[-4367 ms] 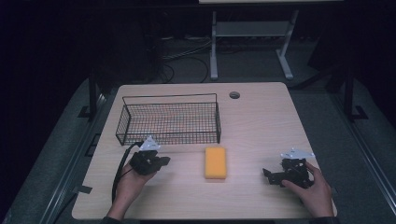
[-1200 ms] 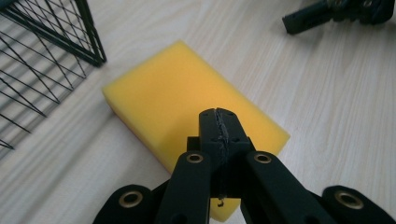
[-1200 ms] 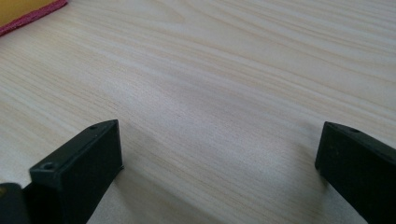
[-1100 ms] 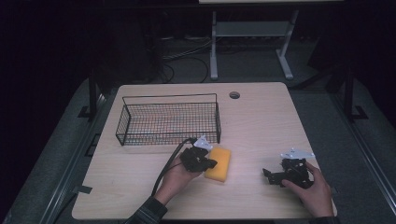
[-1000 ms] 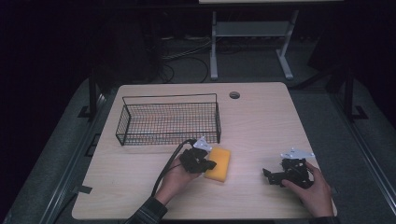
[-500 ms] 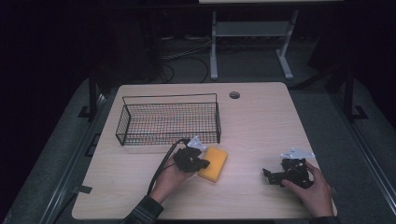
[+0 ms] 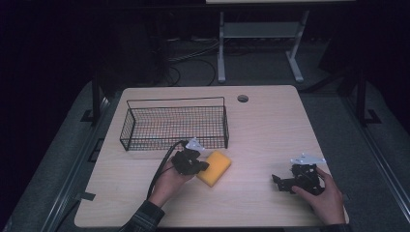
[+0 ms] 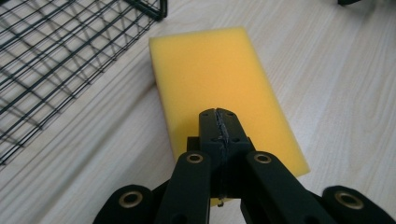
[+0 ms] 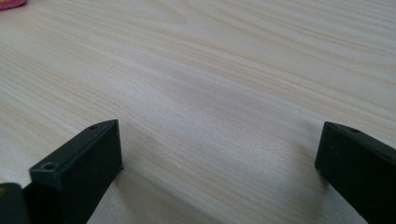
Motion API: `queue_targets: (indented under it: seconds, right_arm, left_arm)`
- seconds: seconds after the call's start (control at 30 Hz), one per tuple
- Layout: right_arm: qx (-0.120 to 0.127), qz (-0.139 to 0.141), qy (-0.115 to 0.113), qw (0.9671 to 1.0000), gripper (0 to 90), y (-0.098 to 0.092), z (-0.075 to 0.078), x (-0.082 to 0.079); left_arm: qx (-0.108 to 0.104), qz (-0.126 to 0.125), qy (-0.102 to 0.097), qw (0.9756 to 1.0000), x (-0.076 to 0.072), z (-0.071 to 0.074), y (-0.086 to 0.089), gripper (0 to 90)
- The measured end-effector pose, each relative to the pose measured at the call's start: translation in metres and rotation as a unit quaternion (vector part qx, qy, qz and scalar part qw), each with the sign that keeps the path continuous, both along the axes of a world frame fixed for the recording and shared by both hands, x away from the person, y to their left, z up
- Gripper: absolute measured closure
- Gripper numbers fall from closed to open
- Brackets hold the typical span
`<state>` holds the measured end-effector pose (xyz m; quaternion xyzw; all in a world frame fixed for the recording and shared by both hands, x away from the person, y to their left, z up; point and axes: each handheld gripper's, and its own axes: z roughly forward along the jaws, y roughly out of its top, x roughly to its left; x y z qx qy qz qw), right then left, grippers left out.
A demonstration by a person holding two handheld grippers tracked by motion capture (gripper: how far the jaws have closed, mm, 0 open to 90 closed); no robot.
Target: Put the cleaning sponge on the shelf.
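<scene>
Since 4.4 s ago the left gripper [image 7: 193, 163] has shifted from the table's left side to the yellow rectangular foam sponge [image 7: 215, 167], now turned askew w/ its far corner just beside the black wire mesh basket [image 7: 145, 126]. Left gripper view: jaws pinched tight together on the sponge's [image 8: 219, 88] near edge, basket mesh [image 8: 51, 60] at upper left. Right gripper [image 7: 285, 181], held in the right hand [image 7: 325, 195], rests well apart on the pale wood-grain table [image 7: 270, 125]; its jaws stand wide over bare tabletop [image 9: 224, 93], gripping nothing
</scene>
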<state>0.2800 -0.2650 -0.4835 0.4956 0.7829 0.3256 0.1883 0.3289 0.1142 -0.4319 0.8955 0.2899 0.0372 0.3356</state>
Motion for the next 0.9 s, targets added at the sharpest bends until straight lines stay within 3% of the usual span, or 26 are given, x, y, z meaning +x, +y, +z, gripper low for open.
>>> queue_targets:
  seconds: [0.37, 0.63, 0.7, 0.83, 0.9]
  right_arm:
    - [0.0, 0.0, 0.0, 1.0, 0.0, 0.0, 0.0, 0.0]
    - [0.0, 0.0, 0.0, 1.0, 0.0, 0.0, 0.0, 0.0]
    - [0.0, 0.0, 0.0, 1.0, 0.0, 0.0, 0.0, 0.0]
    - [0.0, 0.0, 0.0, 1.0, 0.0, 0.0, 0.0, 0.0]
    - [0.0, 0.0, 0.0, 1.0, 0.0, 0.0, 0.0, 0.0]
  left_arm:
    - [-0.005, 0.019, 0.0, 0.9998, 0.004, 0.003, 0.009, 89.6]
    - [-0.001, 0.017, 0.0, 0.9999, 0.005, 0.013, 0.004, 72.5]
    - [-0.009, 0.024, 0.004, 0.9997, 0.006, 0.014, 0.002, 68.1]
    - [0.007, 0.024, 0.013, 0.9996, 0.011, 0.019, -0.001, 52.9]
    - [0.014, 0.024, 0.016, 0.9995, 0.012, 0.02, -0.003, 49.9]
